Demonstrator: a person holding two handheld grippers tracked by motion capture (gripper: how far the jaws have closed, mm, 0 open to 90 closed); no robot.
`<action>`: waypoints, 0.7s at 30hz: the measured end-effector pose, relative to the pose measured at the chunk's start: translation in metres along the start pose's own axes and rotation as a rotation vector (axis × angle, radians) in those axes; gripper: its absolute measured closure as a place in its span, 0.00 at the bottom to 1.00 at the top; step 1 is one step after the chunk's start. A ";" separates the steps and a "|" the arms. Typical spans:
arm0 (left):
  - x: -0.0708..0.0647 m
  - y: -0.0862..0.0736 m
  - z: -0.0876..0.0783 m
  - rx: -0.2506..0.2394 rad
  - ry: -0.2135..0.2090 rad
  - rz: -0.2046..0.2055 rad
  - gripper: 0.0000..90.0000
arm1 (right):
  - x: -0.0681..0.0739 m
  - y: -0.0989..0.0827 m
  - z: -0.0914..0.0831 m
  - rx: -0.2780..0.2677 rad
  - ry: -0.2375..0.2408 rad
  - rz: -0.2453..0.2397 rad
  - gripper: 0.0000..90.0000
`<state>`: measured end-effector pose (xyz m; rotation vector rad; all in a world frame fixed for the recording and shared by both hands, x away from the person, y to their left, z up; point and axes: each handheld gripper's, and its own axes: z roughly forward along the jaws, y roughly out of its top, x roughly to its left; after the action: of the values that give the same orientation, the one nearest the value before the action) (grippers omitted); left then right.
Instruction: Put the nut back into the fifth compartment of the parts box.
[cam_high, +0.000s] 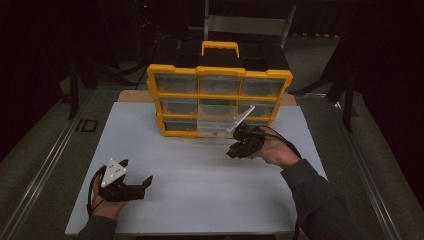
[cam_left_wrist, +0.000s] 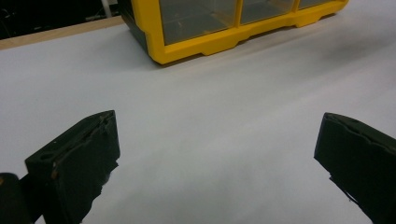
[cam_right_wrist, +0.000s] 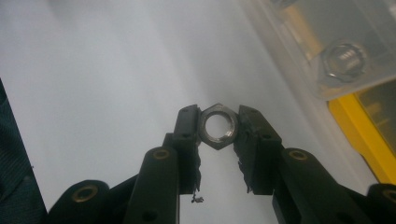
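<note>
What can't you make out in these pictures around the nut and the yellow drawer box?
- Contents of the yellow organizer: high view, too dim and small behind the clear fronts.
- Nut in the right gripper: thread detail blurred in the right gripper view; in the high view the hand hides it.
- Second nut in the clear drawer: blurred through plastic.
- Left gripper: bottom edge cuts off its jaws.

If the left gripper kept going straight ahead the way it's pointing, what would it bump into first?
Probably the yellow organizer box. The open left gripper points across the bare white table sheet toward its lower corner, though depth is hard to judge.
</note>
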<state>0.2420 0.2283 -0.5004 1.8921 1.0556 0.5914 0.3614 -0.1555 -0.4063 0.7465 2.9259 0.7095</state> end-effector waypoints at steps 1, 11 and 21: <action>0.000 0.000 0.000 0.000 0.000 0.000 0.01 | 0.000 0.000 -0.002 0.001 -0.002 0.004 0.78; 0.000 0.000 0.000 0.000 -0.001 0.000 0.01 | -0.004 0.004 -0.014 0.001 -0.012 0.013 0.78; 0.000 0.000 0.000 0.001 -0.001 0.000 0.01 | -0.014 0.006 -0.027 0.014 -0.034 0.017 0.78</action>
<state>0.2422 0.2281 -0.5006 1.8937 1.0553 0.5903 0.3722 -0.1683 -0.3803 0.7784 2.9002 0.6720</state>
